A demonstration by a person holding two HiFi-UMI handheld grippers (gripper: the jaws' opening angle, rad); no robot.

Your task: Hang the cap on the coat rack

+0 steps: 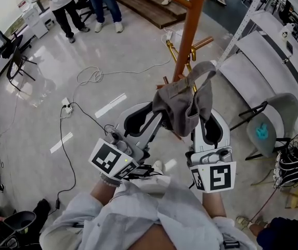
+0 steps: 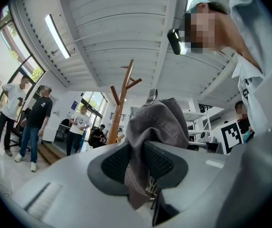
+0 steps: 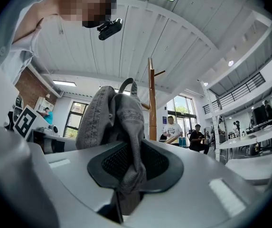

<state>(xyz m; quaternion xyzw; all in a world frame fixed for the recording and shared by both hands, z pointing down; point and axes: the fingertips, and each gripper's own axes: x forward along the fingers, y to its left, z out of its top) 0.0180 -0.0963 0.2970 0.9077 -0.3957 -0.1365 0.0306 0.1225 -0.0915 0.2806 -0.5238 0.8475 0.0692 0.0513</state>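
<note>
- The left gripper (image 2: 136, 161) has its jaws clenched on the cap (image 2: 160, 120). A fold of grey cloth is pinched between the two dark ribbed pads, and a short end hangs out below them.
- The right gripper (image 3: 135, 163) also has its jaws clamped on the cap. Another fold is squeezed between its pads, and the rest of the cloth rises in a bunch above them.
- The cap is held in the air between the two grippers, crumpled, with nothing under it. Its back strap (image 1: 205, 69) stands up as a loop at the top.
- In the head view the grippers lean in toward each other, the left one on the cap's left side and the right one on its right. Their marker cubes face the camera, close to the person's sleeves (image 1: 138, 202).
- The coat rack (image 1: 191, 30) is an orange-brown wooden pole with short pegs, and it stands just beyond the cap. The cap is on none of the pegs. Whether the cloth touches the pole cannot be told.
- Below lies a pale, glossy floor (image 1: 122, 51), with black and white cables (image 1: 89, 77) trailing across it to the left of the grippers.
- To the right, near the rack, are a grey chair (image 1: 281, 116) and a white shelf frame (image 1: 242, 33).
- Well apart, at the far end, people (image 1: 68, 7) stand beside a low wooden platform (image 1: 149, 4).
</note>
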